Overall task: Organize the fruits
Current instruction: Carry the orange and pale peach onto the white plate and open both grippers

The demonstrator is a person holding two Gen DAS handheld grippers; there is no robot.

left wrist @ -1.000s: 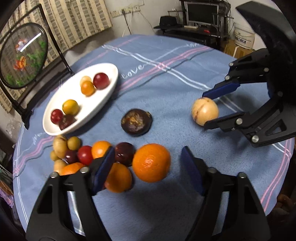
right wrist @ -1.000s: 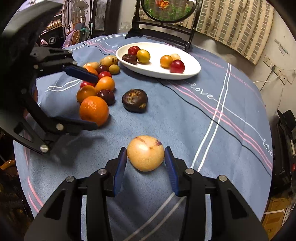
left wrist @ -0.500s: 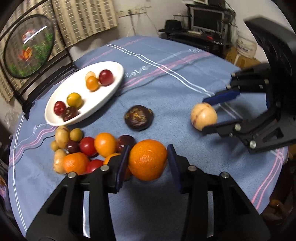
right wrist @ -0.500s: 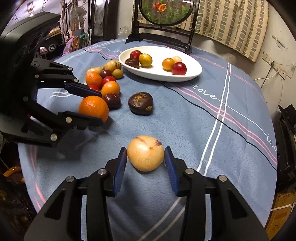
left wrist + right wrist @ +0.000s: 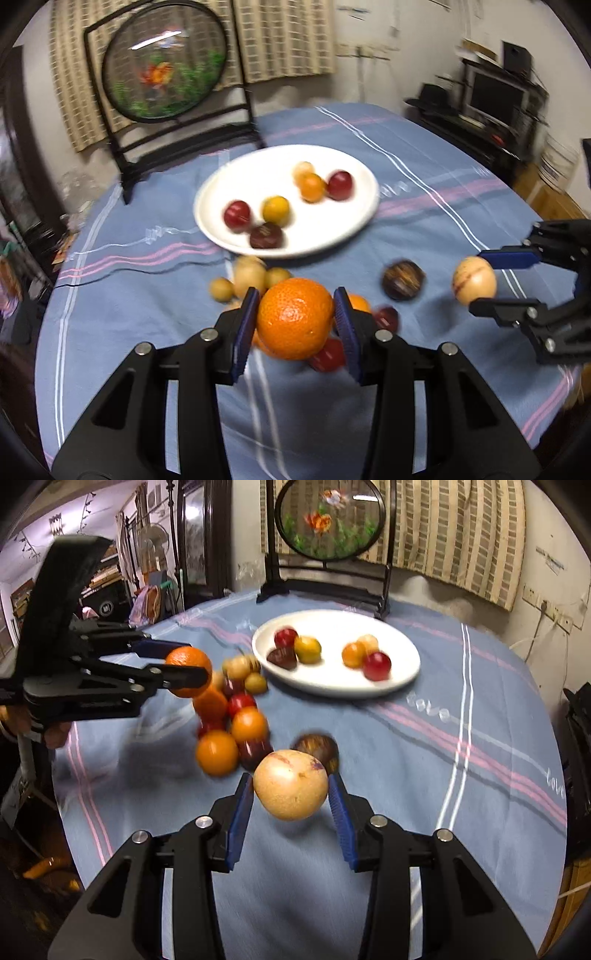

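Note:
My left gripper [image 5: 295,325] is shut on a large orange [image 5: 294,318] and holds it above the tablecloth; the orange also shows in the right wrist view [image 5: 189,671]. My right gripper [image 5: 291,797] is shut on a pale yellow round fruit [image 5: 290,783], lifted off the cloth; that fruit shows in the left wrist view [image 5: 474,280] too. A white oval plate [image 5: 258,173] beyond holds several small red, orange, yellow and dark fruits. A pile of loose small fruits [image 5: 236,723] lies on the cloth before the plate.
A dark brown fruit [image 5: 402,279] lies alone on the blue cloth [image 5: 147,314] between the grippers. A round embroidered screen on a black stand [image 5: 164,66] stands at the table's far edge behind the plate. Furniture and a monitor [image 5: 495,96] stand beyond the table.
Both grippers have risen with their fruits and tilted toward the plate. The left gripper closed on the orange a second ago and lifted it off the pile.

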